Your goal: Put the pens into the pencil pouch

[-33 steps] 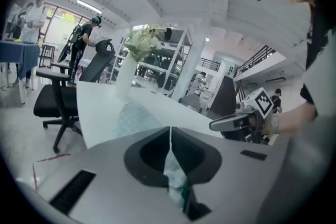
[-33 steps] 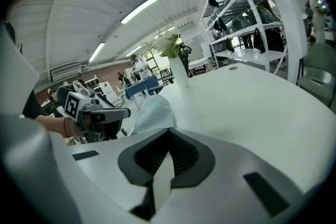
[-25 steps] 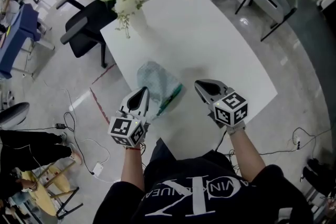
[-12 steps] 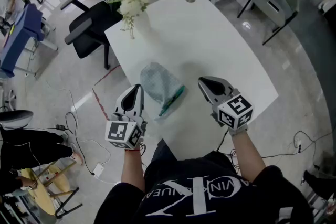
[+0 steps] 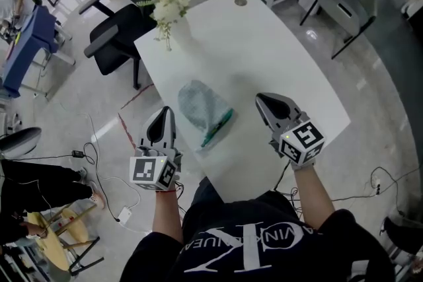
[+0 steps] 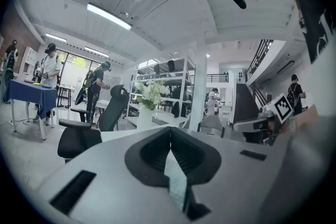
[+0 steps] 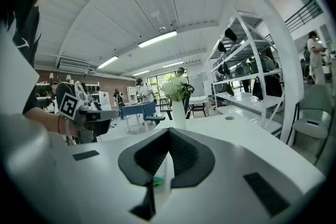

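A pale green pencil pouch [image 5: 205, 106] lies on the white table [image 5: 277, 56], its teal-edged mouth toward the table's near edge. No loose pen shows on the table. My left gripper [image 5: 163, 117] hovers off the table's left edge, beside the pouch, jaws shut and empty. My right gripper [image 5: 266, 102] hangs above the table to the pouch's right, shut with nothing in it. In the right gripper view a sliver of teal [image 7: 155, 181] shows below my closed jaws. The left gripper view looks level across the room, with my right gripper [image 6: 261, 122] seen at its right.
A white vase of flowers [image 5: 170, 2] stands at the table's far left corner. A black office chair [image 5: 112, 43] sits beyond it. Cables [image 5: 99, 168] trail on the floor at left. Shelving and grey chairs [image 5: 350, 3] stand to the right. People work at a blue table [image 6: 31, 93].
Both grippers have risen and tipped up toward level, staying shut. The left one has drifted a little away from the pouch. The pouch has not moved.
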The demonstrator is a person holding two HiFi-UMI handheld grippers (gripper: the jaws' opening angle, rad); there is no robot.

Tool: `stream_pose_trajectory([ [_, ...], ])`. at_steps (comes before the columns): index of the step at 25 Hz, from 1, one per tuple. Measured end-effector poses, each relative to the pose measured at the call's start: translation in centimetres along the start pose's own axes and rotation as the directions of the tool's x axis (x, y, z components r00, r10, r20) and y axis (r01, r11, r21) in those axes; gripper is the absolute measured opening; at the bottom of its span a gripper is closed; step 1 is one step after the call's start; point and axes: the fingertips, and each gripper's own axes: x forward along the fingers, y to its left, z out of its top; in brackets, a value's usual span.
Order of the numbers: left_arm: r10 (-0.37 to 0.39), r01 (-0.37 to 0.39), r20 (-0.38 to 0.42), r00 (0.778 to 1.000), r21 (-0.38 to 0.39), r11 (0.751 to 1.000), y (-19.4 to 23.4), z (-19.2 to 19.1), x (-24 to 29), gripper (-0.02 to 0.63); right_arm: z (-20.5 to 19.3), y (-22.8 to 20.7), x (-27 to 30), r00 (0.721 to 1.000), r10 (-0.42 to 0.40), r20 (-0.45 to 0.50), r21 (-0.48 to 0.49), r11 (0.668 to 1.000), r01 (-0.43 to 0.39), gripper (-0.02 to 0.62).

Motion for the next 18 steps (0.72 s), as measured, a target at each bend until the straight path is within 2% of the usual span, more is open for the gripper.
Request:
stream_pose_trajectory([
  [18,0.042,-0.042,0.053,0.998,0.005,0.999,1.2,2.2,-0.3,0.005,2.0,0.1,0.2,0.998,-0.004,0.066,-0.026,1.000,0.005,0.008],
])
